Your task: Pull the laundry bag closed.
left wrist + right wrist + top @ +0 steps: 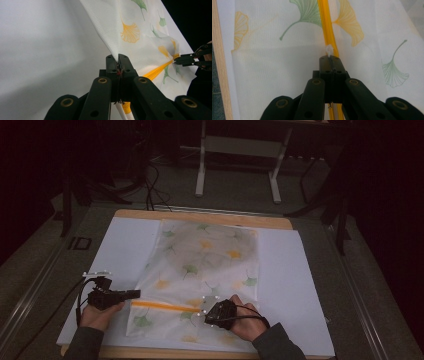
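1. Two forearms in dark sleeves are seen entering over the near edge of the tabletop (280, 222), which is covered by a white sheet (295, 285) with a wooden border left bare at the near and far edges.
2. The left gripper (134, 293) is held near the near-left corner of the sheet. Its jaws are pressed together on the left end of the bag (200, 270), where the fabric edge and the end of the zip (162, 306) are pinched between them, as shown in the left gripper view.
3. The right gripper (205, 312) is held near the near edge, right of centre. Its jaws are closed on the small white zip pull (329, 50), which is seen protruding just beyond the jaw tips in the right gripper view.
4. The orange zip is stretched in a line between the two grippers, parallel to the near edge.
5. The bag, a white mesh fabric printed with green and orange ginkgo leaves, is laid flat on the sheet at the middle of the tabletop; it is extended from near the near edge to near the far edge.
6. Beyond the far edge, a grey floor (240, 195) and a white stand (240, 150) with two legs are shown in dim light.
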